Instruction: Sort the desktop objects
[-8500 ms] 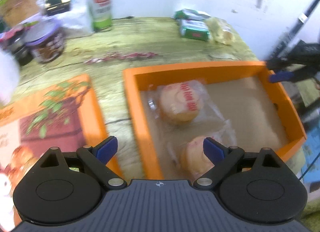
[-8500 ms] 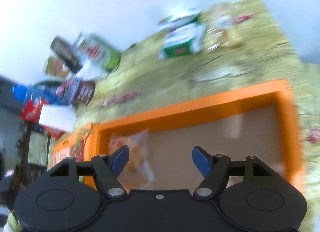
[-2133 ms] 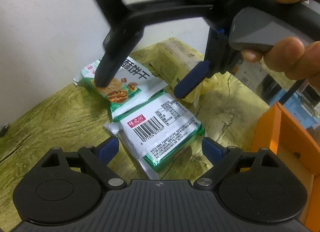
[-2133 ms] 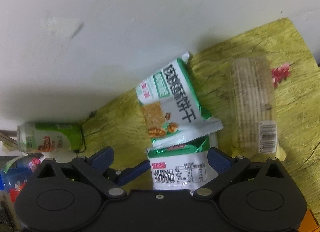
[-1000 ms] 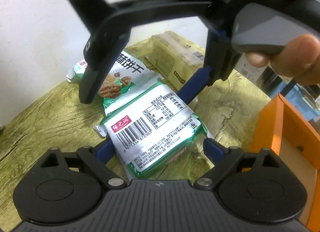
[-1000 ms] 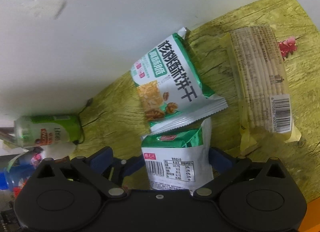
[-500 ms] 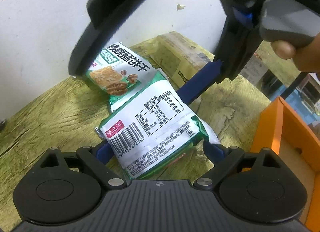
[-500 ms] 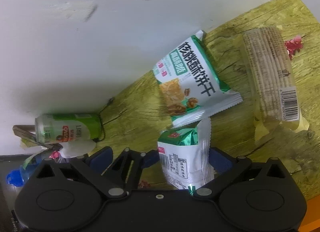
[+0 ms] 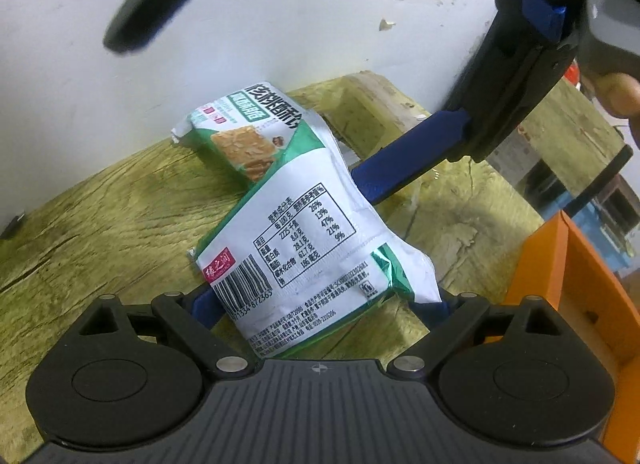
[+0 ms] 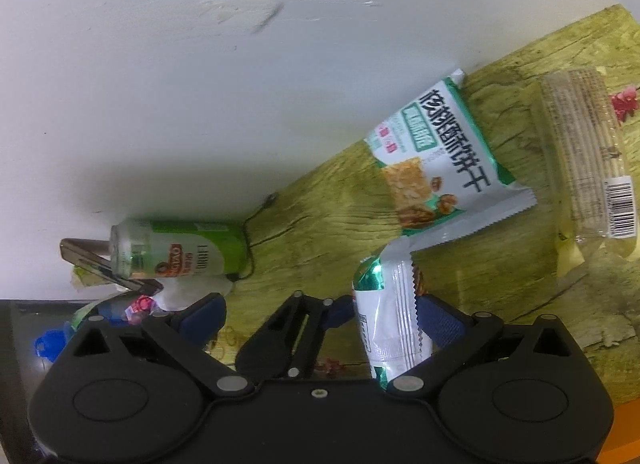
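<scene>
A green and white biscuit packet [image 9: 304, 260], barcode side up, tilts up off the wooden table [image 9: 100, 224]. My left gripper [image 9: 318, 304] is shut on it, one finger on each long edge. In the right wrist view the same packet [image 10: 388, 324] shows edge-on. My right gripper [image 10: 322, 316] hangs open above, its jaws wide around the packet and one left finger [image 10: 304, 328]. One blue right finger [image 9: 408, 168] reaches behind the packet's far end; whether it touches is unclear. A second packet [image 9: 248, 140] lies face up by the wall.
A clear sleeve of crackers [image 10: 584, 160] lies right of the face-up packet [image 10: 436, 168]. A green drink can [image 10: 180, 252] and small clutter [image 10: 132, 304] sit along the wall further left. An orange box [image 9: 560, 304] stands at the right. A person's hand [image 9: 620, 96] holds the right gripper.
The barcode packet has gone from lying flat to tipped up between my left fingers. My right gripper has risen and drawn back, uncovering the face-up packet.
</scene>
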